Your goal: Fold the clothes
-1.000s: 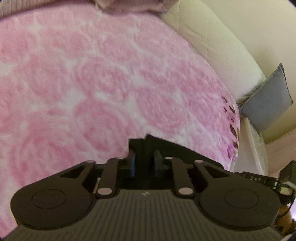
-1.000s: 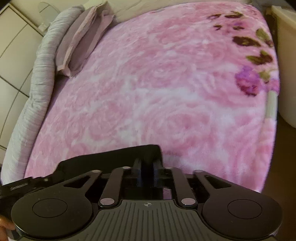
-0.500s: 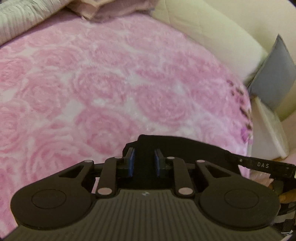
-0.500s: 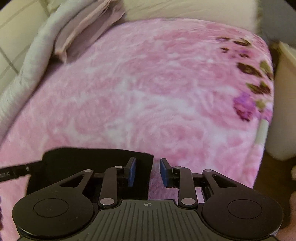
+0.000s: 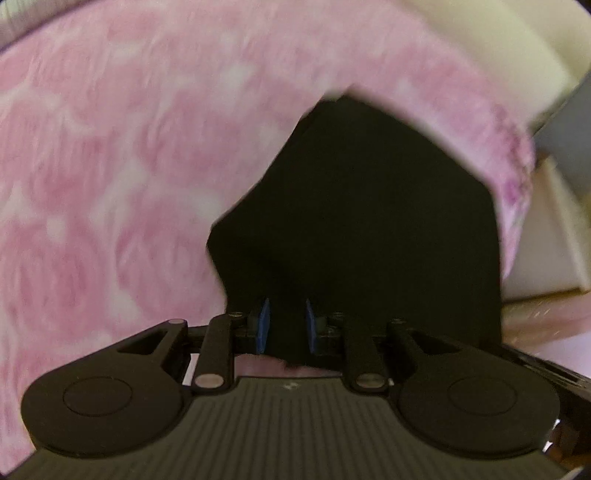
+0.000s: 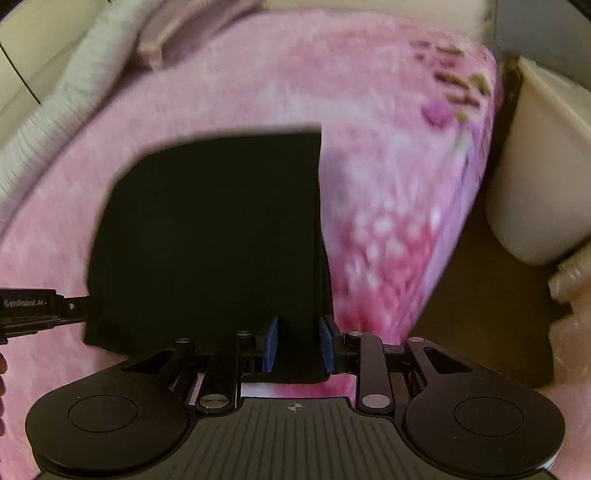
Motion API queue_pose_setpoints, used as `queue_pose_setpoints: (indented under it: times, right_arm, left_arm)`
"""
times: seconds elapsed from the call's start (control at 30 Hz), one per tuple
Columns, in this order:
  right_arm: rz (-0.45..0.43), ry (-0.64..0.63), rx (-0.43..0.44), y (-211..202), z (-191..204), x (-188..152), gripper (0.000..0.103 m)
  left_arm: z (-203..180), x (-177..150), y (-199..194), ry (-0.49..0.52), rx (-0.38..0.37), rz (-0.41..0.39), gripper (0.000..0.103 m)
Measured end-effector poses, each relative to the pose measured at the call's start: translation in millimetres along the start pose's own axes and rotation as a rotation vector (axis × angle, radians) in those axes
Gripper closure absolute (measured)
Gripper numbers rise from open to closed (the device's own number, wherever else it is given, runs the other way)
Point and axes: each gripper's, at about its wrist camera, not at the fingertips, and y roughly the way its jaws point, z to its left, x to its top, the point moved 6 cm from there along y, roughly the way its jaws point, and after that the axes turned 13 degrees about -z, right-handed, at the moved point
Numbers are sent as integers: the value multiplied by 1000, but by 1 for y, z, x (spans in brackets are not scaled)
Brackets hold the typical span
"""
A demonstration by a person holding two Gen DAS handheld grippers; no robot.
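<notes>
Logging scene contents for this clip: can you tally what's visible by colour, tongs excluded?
Black: 1, the garment
Pink: 2, the rose-pattern blanket and a folded pillow
Grey: 1, the ribbed quilt
Cream: 1, the cushion
Total: 5
</notes>
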Motion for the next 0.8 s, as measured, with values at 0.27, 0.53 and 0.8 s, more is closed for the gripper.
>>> queue_pose_setpoints:
  times: [0.27, 0.53, 0.8]
  right_arm:
    - [21, 36, -56, -16, 2, -10, 74]
    - [42, 81, -60, -50, 11, -27, 74]
    - [78, 98, -119, -72, 20, -44, 73]
  left_arm:
    - [-6, -4, -38, 126, 92, 14, 82]
    - [-9, -12, -81, 172, 75, -10, 74]
    - [-3, -18, -108, 185, 59, -39, 62]
